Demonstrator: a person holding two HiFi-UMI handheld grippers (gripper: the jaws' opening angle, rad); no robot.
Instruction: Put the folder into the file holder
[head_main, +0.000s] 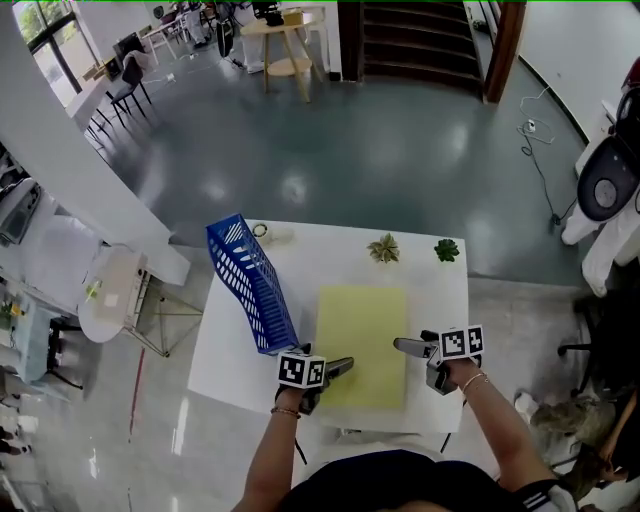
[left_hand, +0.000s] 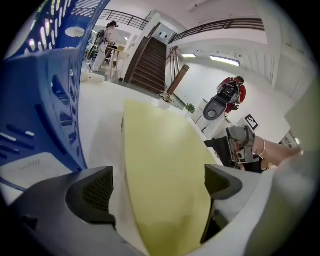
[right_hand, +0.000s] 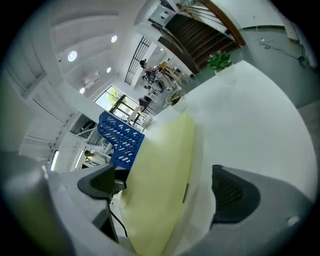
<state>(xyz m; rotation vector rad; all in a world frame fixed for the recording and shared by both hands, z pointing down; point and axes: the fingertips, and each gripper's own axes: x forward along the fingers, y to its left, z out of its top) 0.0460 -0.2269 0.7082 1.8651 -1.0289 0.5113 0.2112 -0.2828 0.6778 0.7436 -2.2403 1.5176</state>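
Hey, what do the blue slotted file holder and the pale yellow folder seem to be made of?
The blue slotted file holder looks like rigid moulded plastic, slightly glossy: even slot rows, light glints. The pale yellow folder looks like matte card or thin plastic sheet: flat, uniform, no shine; which one is unclear.

The folder (head_main: 362, 345) is pale yellow and plain. It is shut and lies flat on the white tabletop (head_main: 437, 300), in the middle, with its near edge close to the front of the tabletop. The file holder (head_main: 250, 283) is bright blue plastic with lots of little slits in its sides. It stands on the left part of the tabletop, just beside the folder's left edge. Its open top is empty and its tall end is at the back.
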